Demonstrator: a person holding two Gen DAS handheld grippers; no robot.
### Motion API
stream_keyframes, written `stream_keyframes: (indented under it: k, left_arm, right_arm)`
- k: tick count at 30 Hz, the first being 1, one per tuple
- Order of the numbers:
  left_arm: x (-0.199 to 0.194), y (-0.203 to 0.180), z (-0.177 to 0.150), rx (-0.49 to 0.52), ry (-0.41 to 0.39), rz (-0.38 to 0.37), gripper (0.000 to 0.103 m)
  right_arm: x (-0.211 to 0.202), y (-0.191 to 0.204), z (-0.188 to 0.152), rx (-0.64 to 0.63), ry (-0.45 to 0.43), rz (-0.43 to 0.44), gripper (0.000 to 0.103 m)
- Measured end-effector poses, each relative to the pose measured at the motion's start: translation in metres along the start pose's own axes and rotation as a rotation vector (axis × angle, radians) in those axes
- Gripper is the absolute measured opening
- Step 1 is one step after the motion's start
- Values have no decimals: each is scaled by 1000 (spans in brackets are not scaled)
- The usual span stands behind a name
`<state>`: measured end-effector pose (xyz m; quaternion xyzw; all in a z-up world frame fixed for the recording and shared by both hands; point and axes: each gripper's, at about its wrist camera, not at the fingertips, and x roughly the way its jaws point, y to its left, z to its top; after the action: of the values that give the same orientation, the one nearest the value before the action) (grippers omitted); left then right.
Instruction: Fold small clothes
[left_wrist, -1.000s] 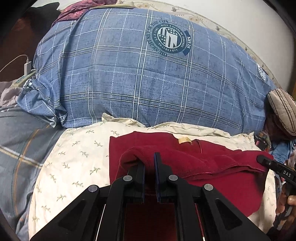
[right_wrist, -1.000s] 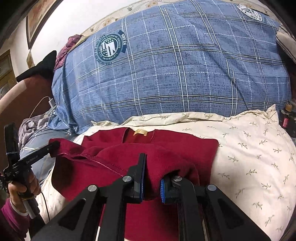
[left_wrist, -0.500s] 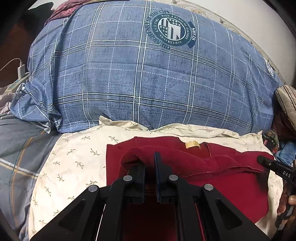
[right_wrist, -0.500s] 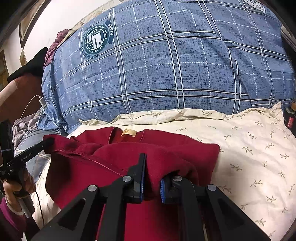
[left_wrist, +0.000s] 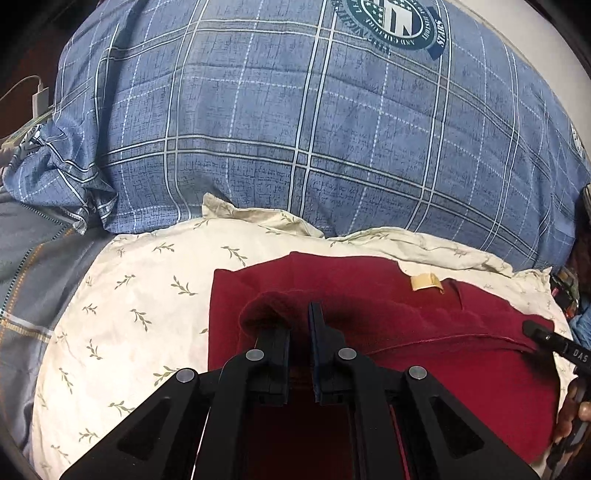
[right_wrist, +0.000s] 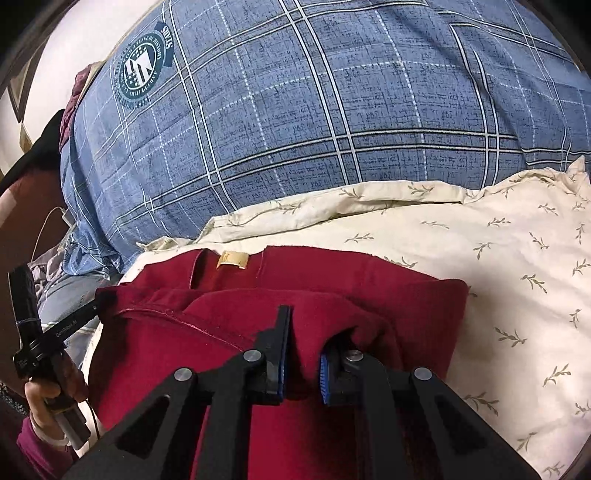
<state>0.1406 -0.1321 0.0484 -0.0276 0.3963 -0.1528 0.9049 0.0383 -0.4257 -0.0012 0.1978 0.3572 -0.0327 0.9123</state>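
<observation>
Lower hem of red garment (left_wrist: 424, 325), clenched in left gripper (left_wrist: 298, 325) and right gripper (right_wrist: 303, 341), now carried lower and nearer collar over cream pillow (left_wrist: 147, 295); fold almost closed, release pending.

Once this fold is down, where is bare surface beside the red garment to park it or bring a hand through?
Bare cream pillow lies open on the right tool side of the red garment, and on the left tool side toward the grey bedding. Behind, only a thin cream strip remains before the blue plaid pillow. The middle is crowded by both tools clamped on red cloth.
</observation>
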Motion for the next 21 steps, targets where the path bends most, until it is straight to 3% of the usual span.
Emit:
stream_keyframes:
  k: [9,18,21]
  left_arm:
    - [-7,-3,13,8,-31,-14,8]
    - [23,-2,9,-9,18,31,11]
    - [29,-5,8,8,22,32,12]
  right_arm:
    - [-6,8,9,-37,-52,-34,11]
    - [17,-3,9,-8,2,-38,12]
    - [16,-2,10,-14,6,-20,17]
